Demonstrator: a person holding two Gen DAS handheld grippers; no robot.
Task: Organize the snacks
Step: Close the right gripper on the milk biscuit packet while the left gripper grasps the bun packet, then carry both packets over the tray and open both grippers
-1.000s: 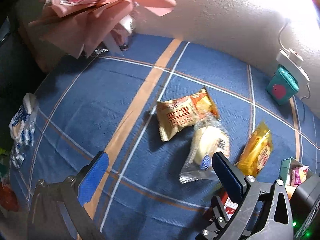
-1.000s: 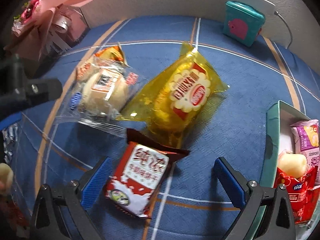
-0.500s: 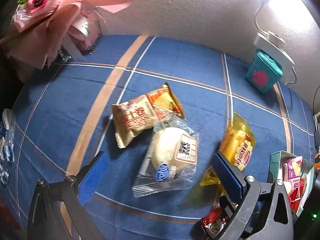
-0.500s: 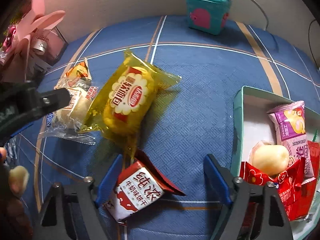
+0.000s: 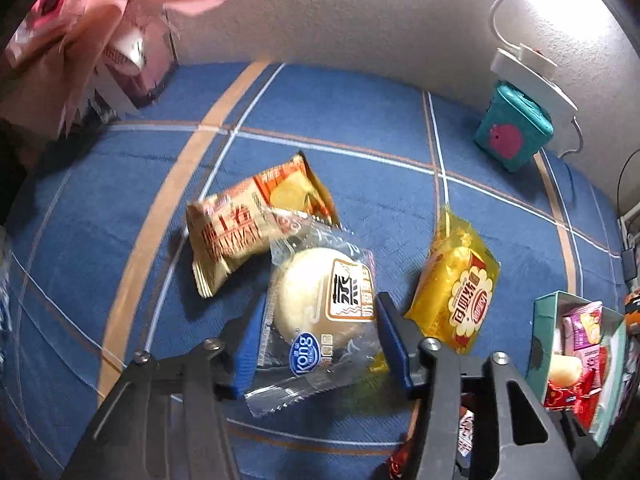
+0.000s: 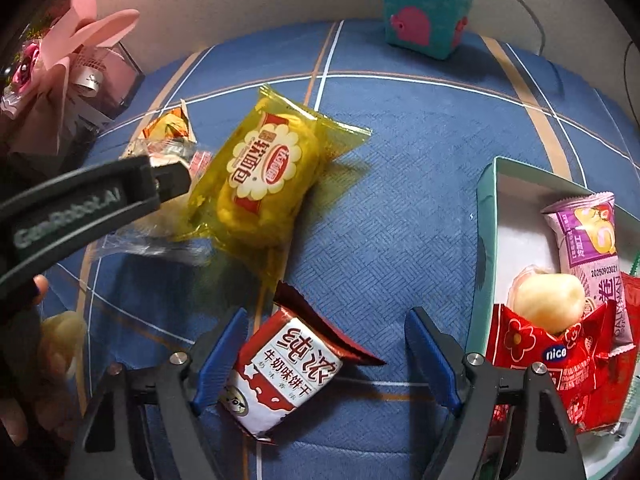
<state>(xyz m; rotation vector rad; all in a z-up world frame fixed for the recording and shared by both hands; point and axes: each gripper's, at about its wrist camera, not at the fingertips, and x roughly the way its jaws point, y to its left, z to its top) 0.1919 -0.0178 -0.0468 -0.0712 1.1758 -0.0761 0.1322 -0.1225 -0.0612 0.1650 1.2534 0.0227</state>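
In the left wrist view my left gripper (image 5: 318, 340) is shut on a clear-wrapped white bun (image 5: 322, 298), one blue pad on each side. An orange-tan snack pack (image 5: 248, 226) lies behind the bun and a yellow cake pack (image 5: 456, 284) to its right. In the right wrist view my right gripper (image 6: 328, 354) is open around a red-and-white biscuit pack (image 6: 286, 368); the left pad is near it, the right pad stands apart. The yellow cake pack (image 6: 264, 176) lies beyond. A teal box (image 6: 486, 216) at the right holds several snacks.
A blue plaid cloth (image 5: 360, 128) covers the surface. A pink bouquet (image 5: 100, 40) stands at the back left, a teal container (image 5: 514, 132) with a white lamp at the back right against the wall. The teal box (image 5: 542, 344) sits at the right edge.
My left gripper has moved forward onto the bun and closed on it. My right gripper has narrowed and come down around the biscuit pack.
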